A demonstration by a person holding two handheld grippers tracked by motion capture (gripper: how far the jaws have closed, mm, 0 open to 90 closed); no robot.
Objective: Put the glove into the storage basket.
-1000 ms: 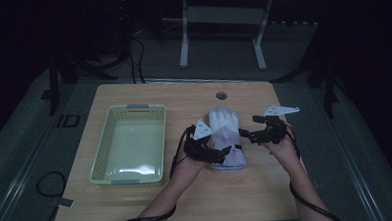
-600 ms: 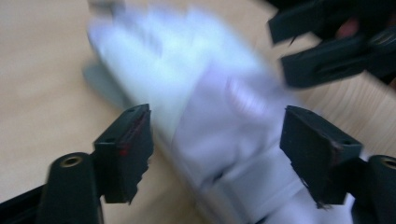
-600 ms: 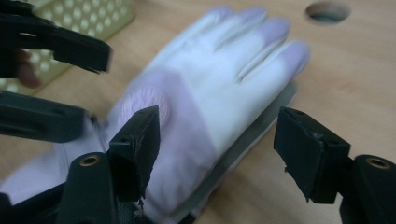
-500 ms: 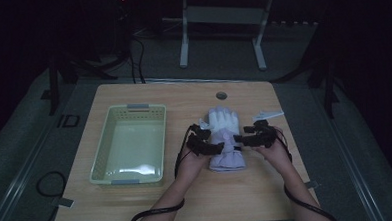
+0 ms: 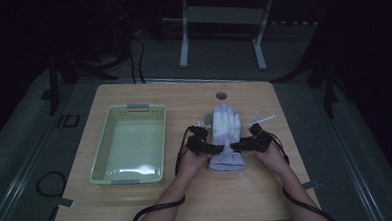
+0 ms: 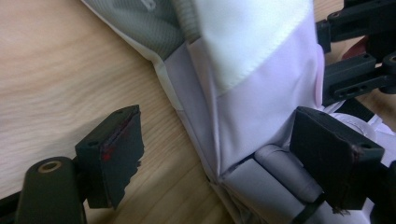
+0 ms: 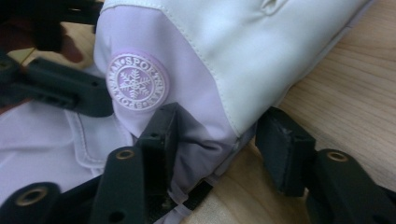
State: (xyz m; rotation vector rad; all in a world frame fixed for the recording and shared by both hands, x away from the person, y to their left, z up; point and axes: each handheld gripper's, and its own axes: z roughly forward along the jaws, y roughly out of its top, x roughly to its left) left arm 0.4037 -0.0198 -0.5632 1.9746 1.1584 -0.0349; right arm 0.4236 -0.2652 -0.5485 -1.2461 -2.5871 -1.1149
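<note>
Straddling the white-and-lilac glove [image 5: 225, 139] mid-table beside the basket [image 5: 130, 143]: left gripper [image 6: 219, 158] and right gripper [image 7: 219, 144], jaws parted around its edges. Round badge [image 7: 137, 82] reading "SPOR…", snowflake inside.

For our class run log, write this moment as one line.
left gripper: open, straddling glove wrist | right gripper: open, at opposite edge | basket: left of glove

The soft white and pale purple winter glove [image 5: 225, 136] has a round pink badge [image 7: 137, 82] with a white snowflake on it. The pale green plastic basket [image 5: 130, 143] has small holes along its walls. The light brown wooden table [image 5: 138, 203] shows wavy grain lines.
</note>
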